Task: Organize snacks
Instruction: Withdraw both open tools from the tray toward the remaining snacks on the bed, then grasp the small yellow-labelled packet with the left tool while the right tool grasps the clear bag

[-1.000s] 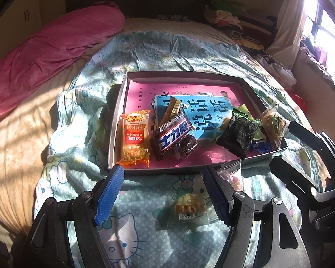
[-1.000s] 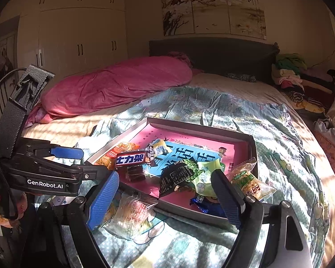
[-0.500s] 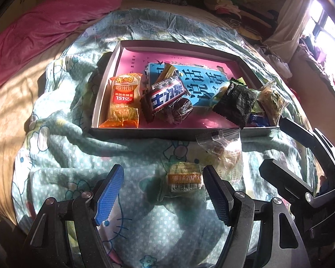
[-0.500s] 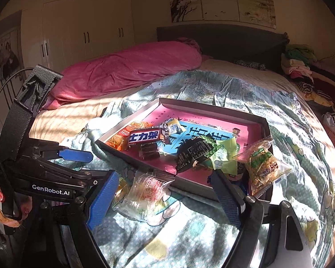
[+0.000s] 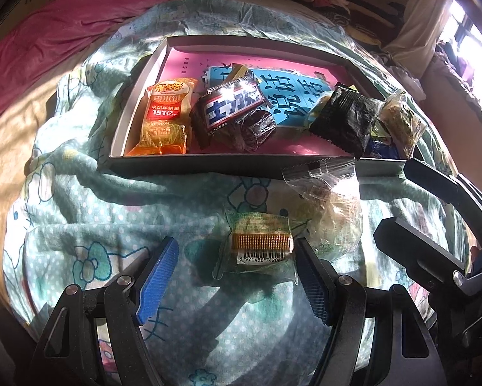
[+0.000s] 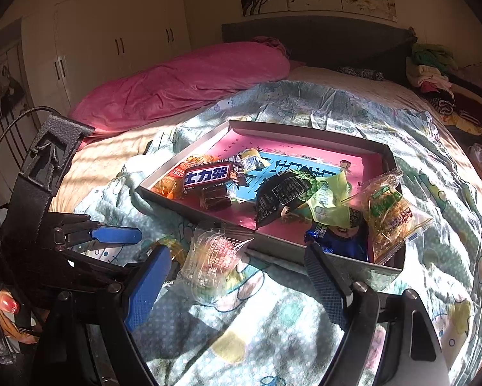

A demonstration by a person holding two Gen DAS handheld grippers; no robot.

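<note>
Quilt (image 5: 80, 225) carries your tray (image 5: 208, 165) (most snacks already inside). Clear packet (image 5: 331, 206) lies against its near wall. Green packet (image 5: 260, 244) sits between your left gripper's (image 5: 237, 276) wide fingers, untouched. Your right gripper (image 6: 237, 286) hovers wide by the clear packet.

The far half of the tray (image 5: 266, 40) is bare pink floor, open to a gripper coming from above. Its near edge is crowded: an orange packet (image 5: 165, 114) in the near-left corner, a chocolate bar (image 5: 233, 106) beside it, a black packet (image 5: 344, 122) and more wrappers in the near-right corner. On the blanket (image 5: 112, 218) just before that edge, 2 packets, a green one (image 5: 260, 244) and a clear one (image 5: 331, 206), block the right; the left is free.
</note>
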